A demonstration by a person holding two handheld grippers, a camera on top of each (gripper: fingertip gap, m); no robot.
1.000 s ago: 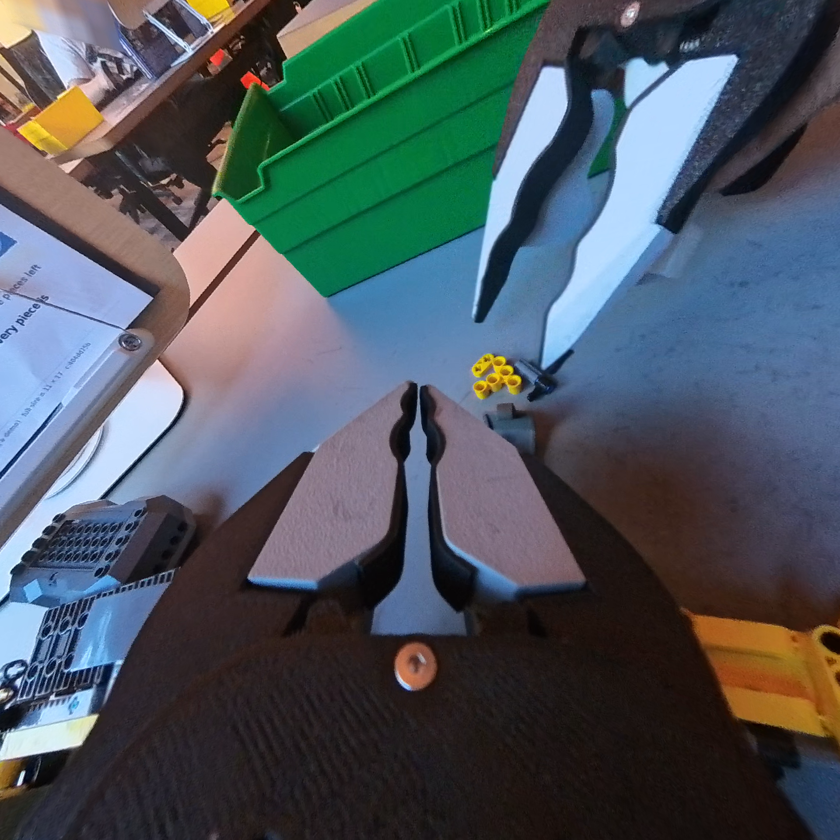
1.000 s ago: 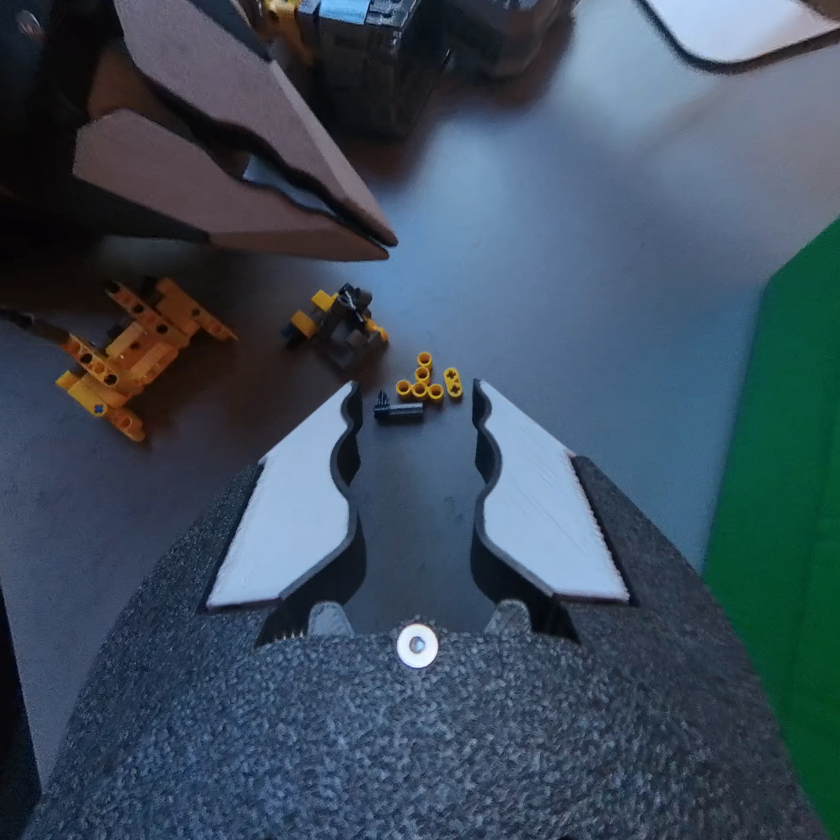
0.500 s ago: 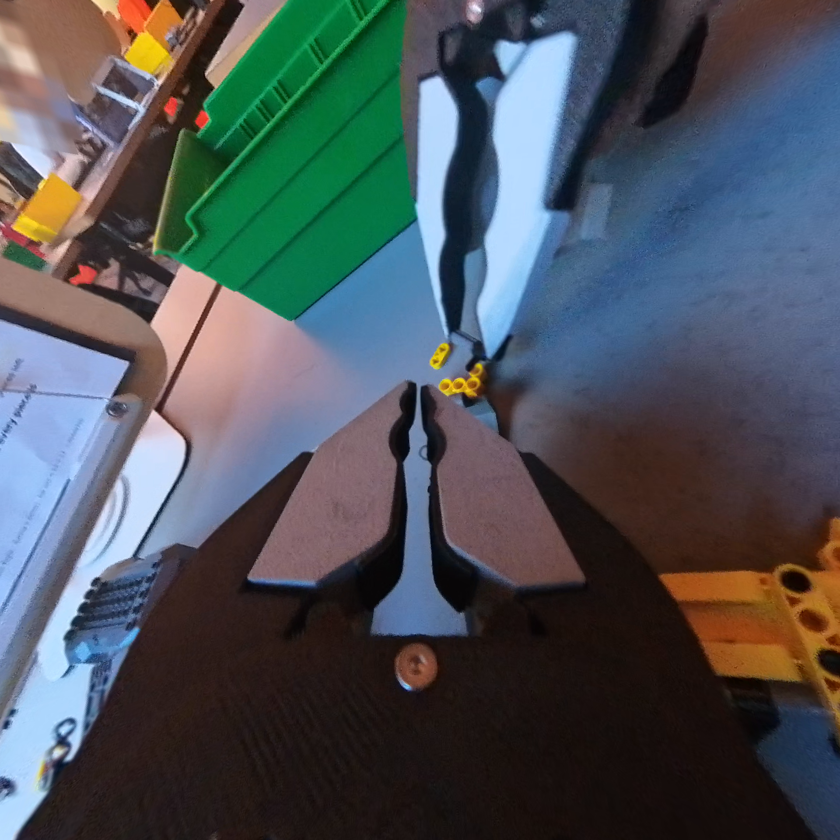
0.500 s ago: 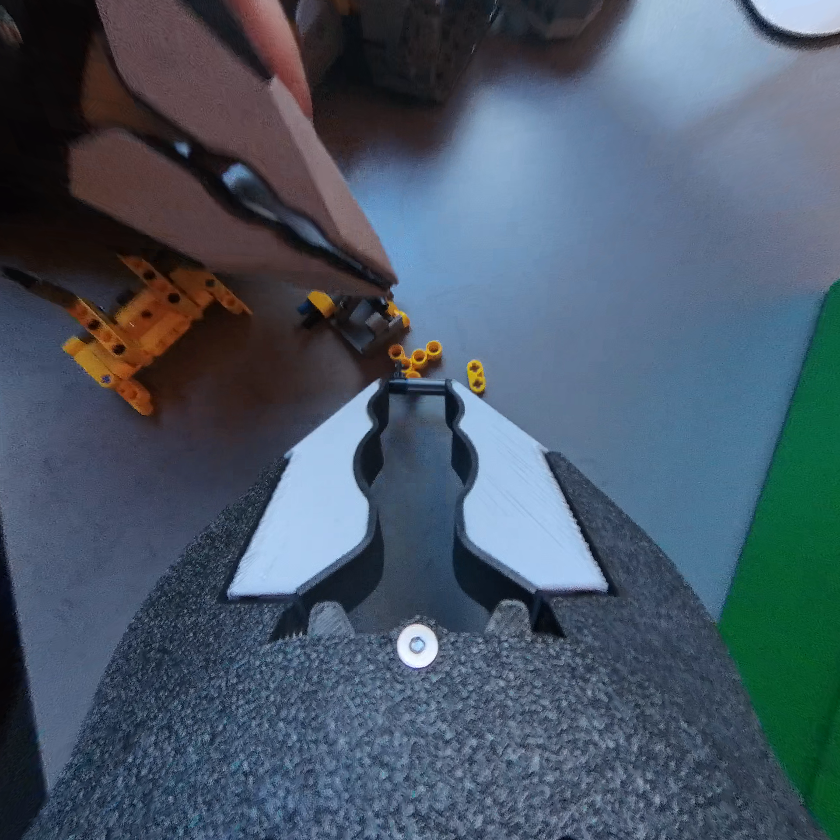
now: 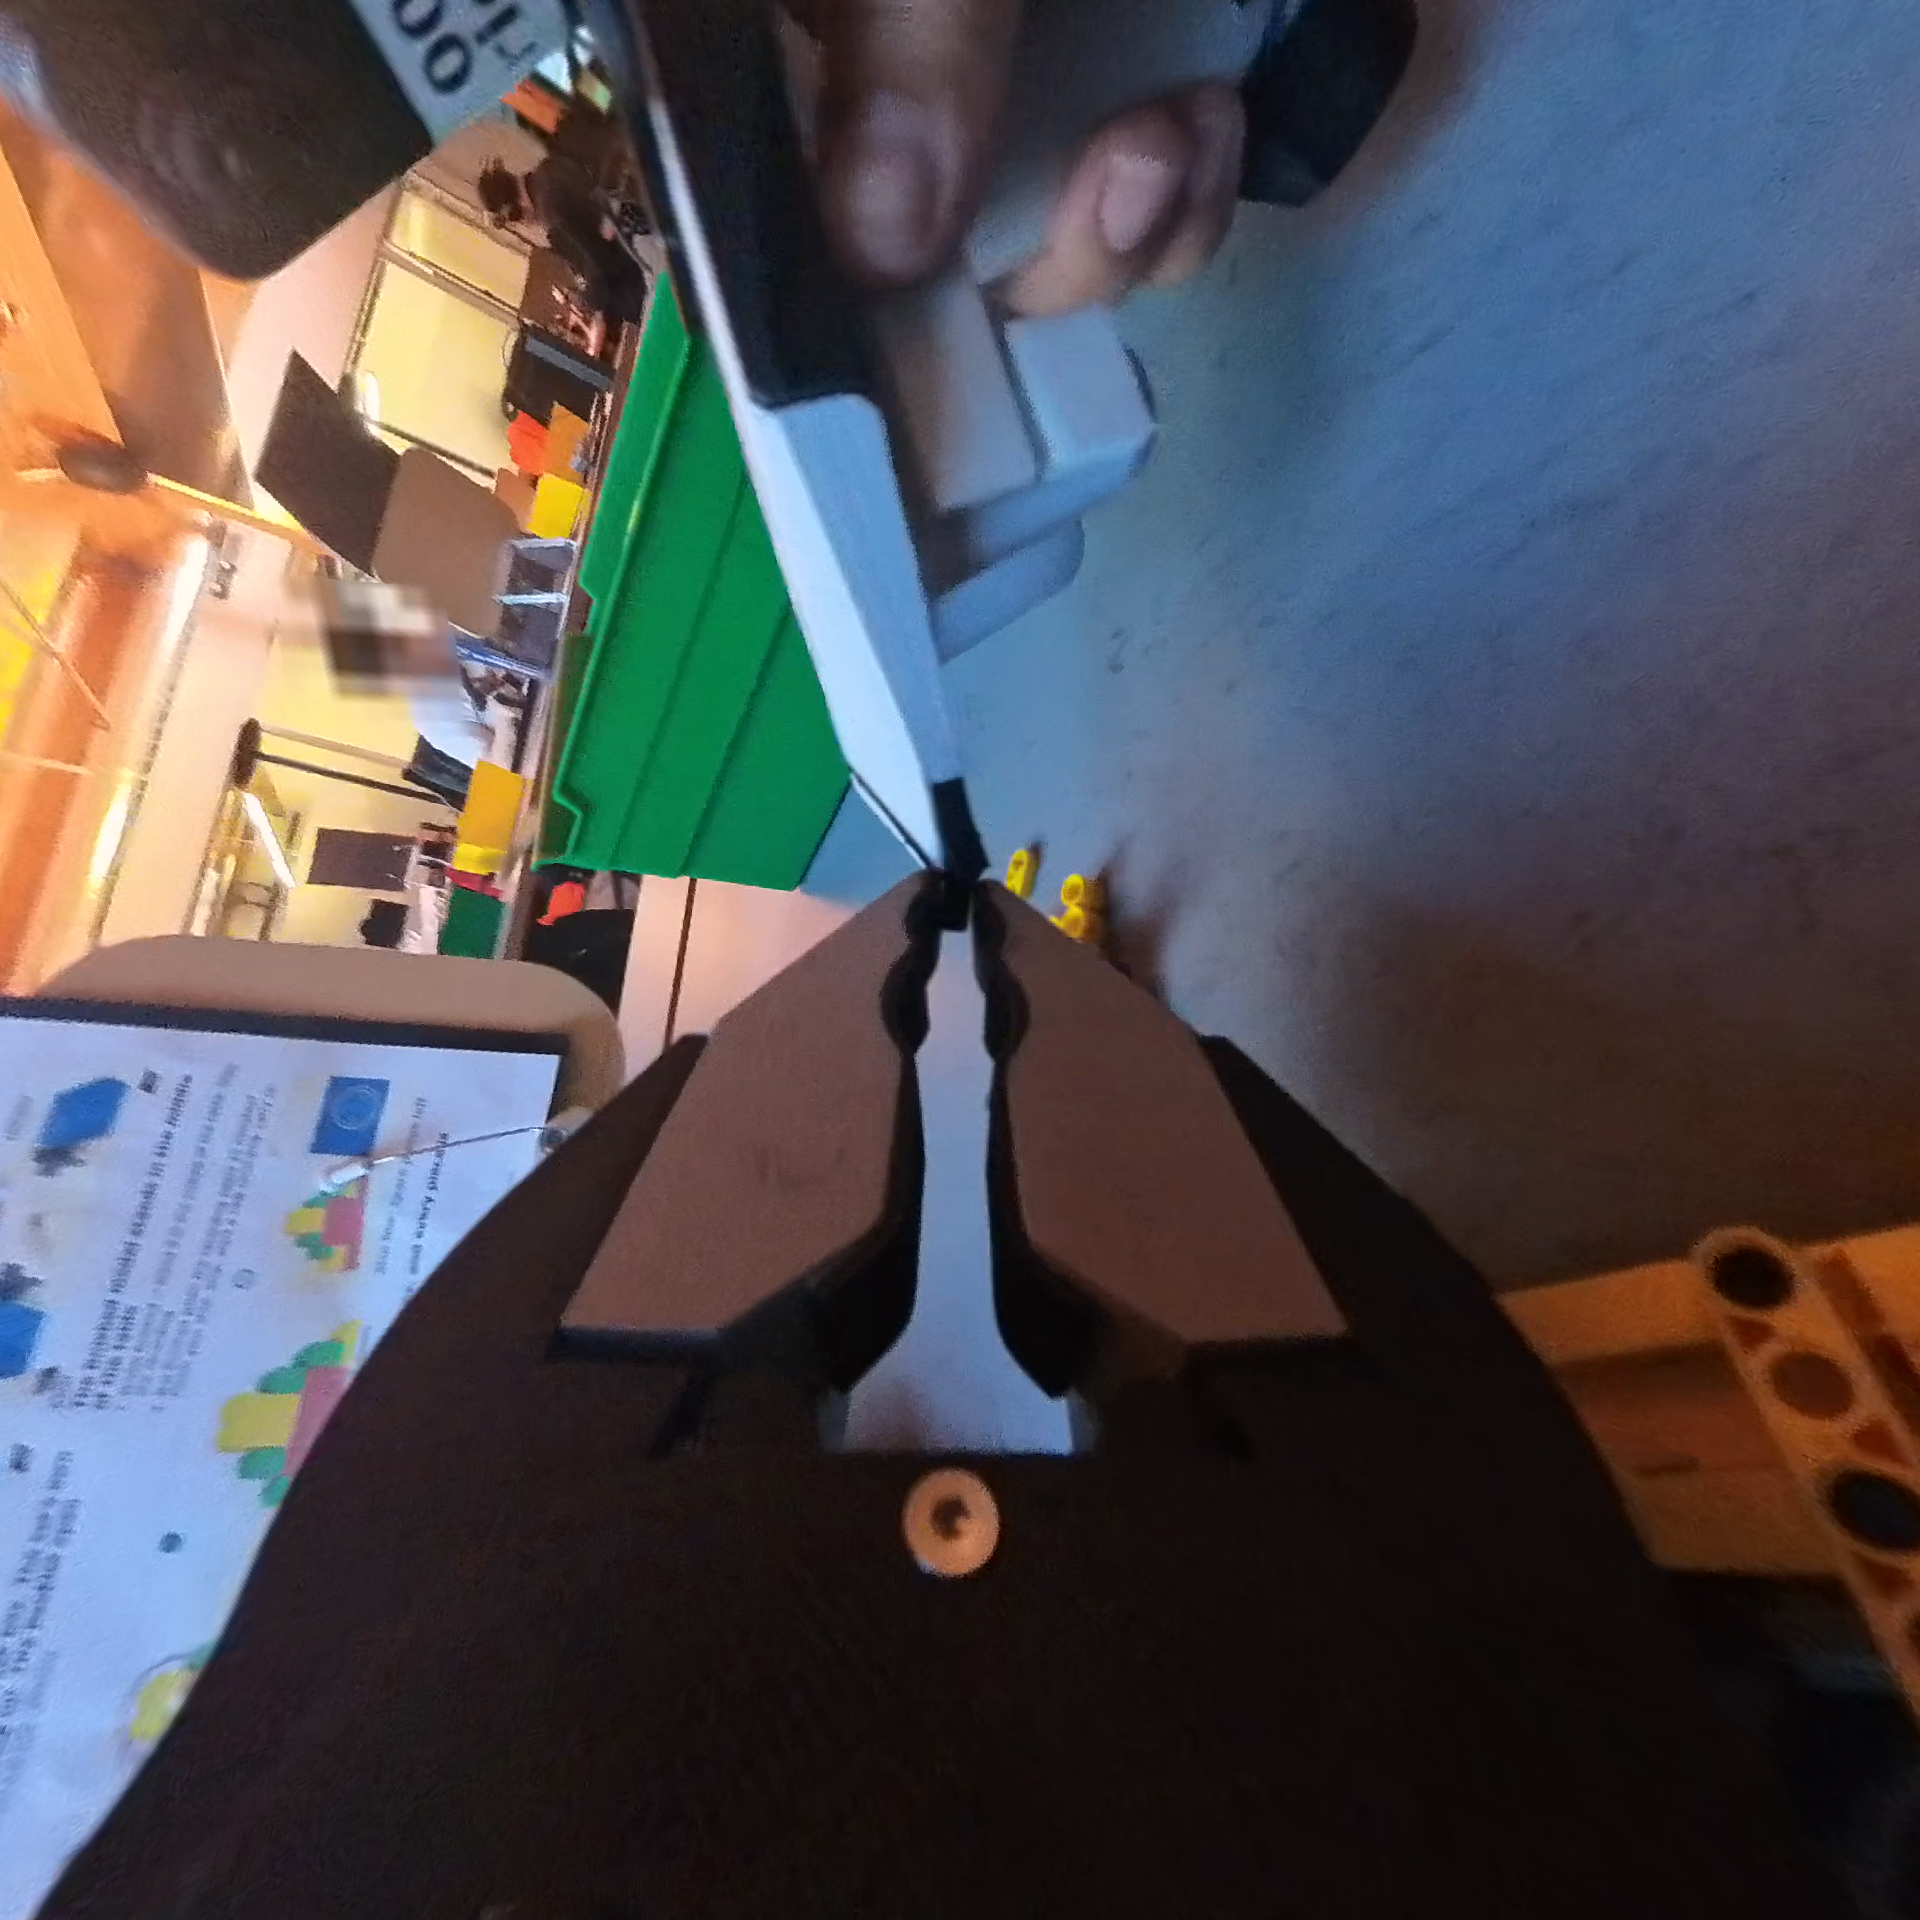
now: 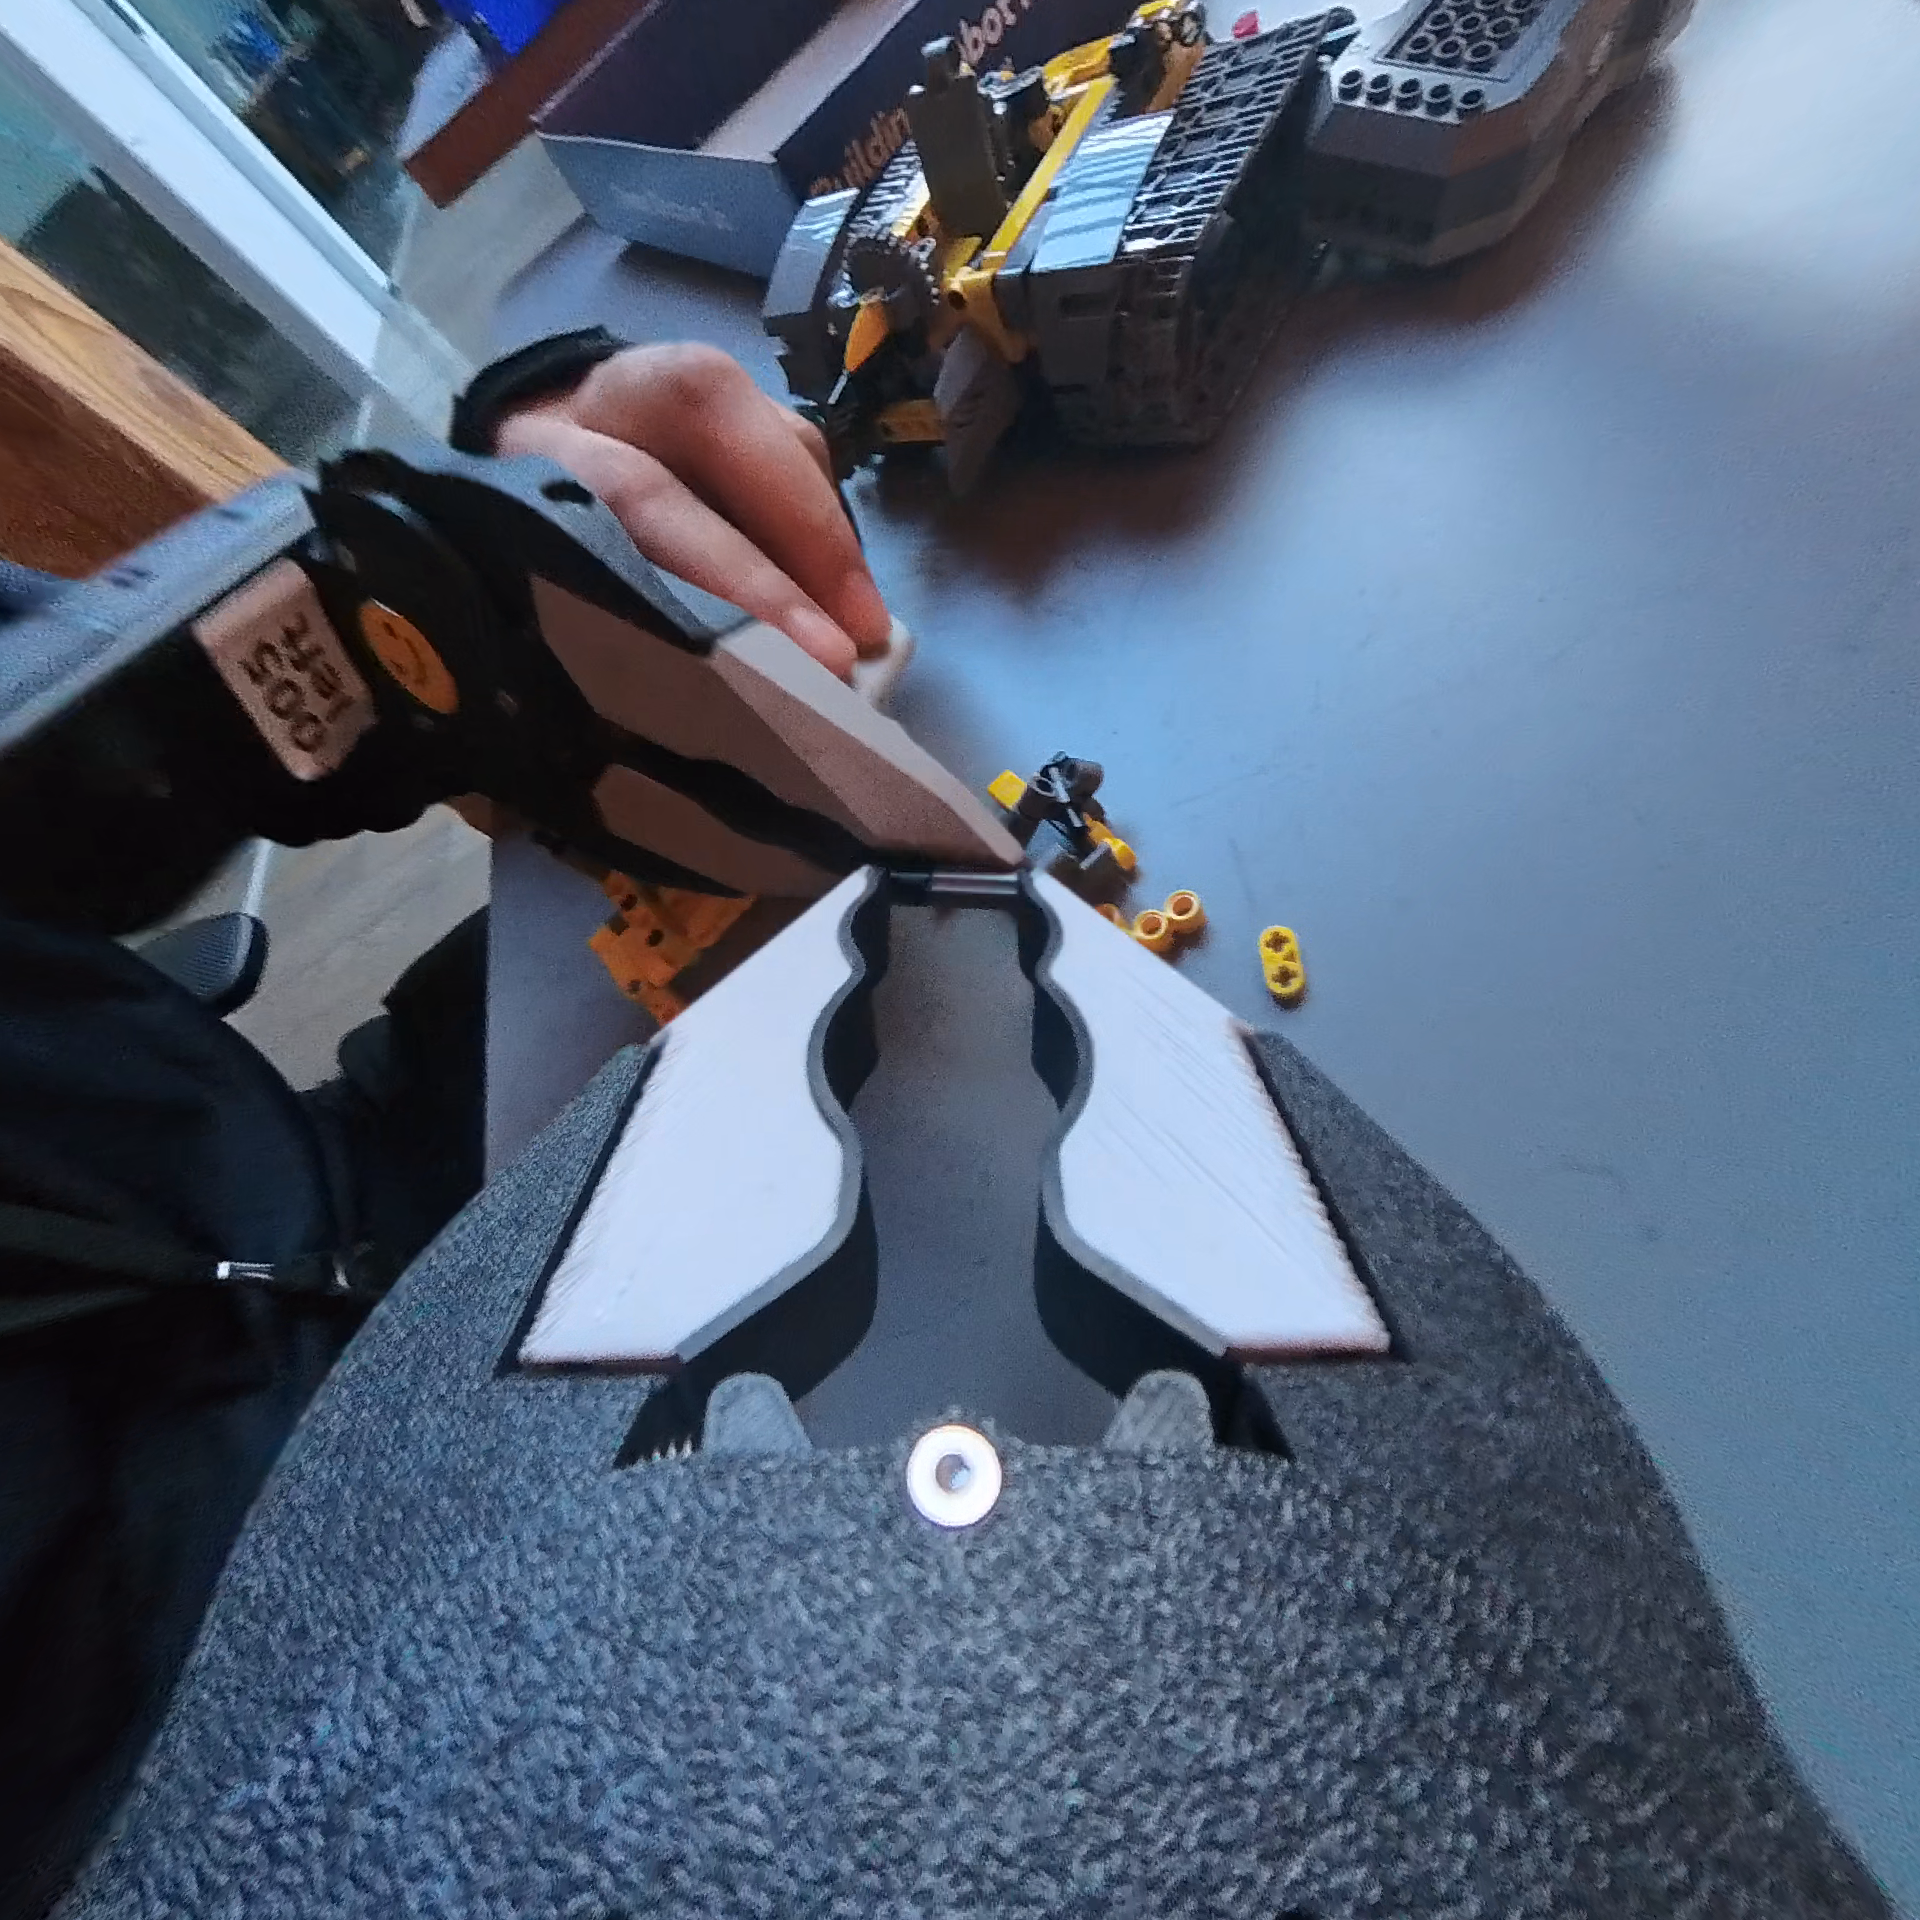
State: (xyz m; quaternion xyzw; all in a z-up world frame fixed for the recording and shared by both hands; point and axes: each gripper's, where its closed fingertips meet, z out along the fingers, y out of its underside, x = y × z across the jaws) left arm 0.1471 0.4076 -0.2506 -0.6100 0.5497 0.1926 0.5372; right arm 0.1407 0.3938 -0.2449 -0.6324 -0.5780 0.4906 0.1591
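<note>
Spanning the right gripper (image 6: 951, 885) fingertips, pinched crosswise, a black pin (image 6: 961, 886); left gripper (image 5: 951, 902) tips nearly closed, touching it.

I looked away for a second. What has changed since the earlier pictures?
The right claw closed on the black pin and lifted it off the table; the left claw came up to meet it. The yellow pieces stayed, one nudged aside.

Behind the yellow brick connectors (image 6: 1169, 922) scattered on your grey bench (image 6: 1558, 727), you have a large grey-and-yellow brick vehicle model (image 6: 1091, 239). A green plastic bin (image 5: 686, 665) stands at the bench's far side, and a printed instruction sheet (image 5: 208, 1247) lies to your left.
</note>
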